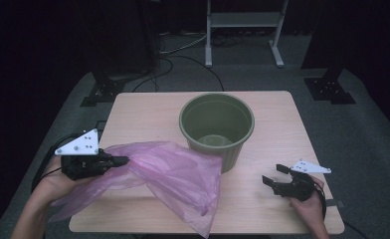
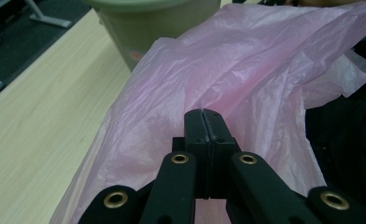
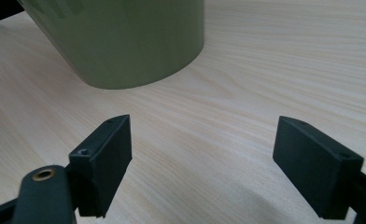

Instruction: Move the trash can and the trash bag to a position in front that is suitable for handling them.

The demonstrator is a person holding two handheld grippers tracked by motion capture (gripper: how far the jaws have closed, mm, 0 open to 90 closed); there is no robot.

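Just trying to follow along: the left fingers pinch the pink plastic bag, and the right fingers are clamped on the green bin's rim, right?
Not quite. The left gripper does pinch the pink plastic bag, but the right gripper holds nothing: its fingers stand open above the table, apart from the green bin, as the right gripper view shows.

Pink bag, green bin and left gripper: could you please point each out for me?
pink bag point(image 1: 175, 174), high view, middle of the film.
green bin point(image 1: 231, 149), high view, front wall.
left gripper point(image 2: 204, 122), left gripper view, shut tips pinching the bag.
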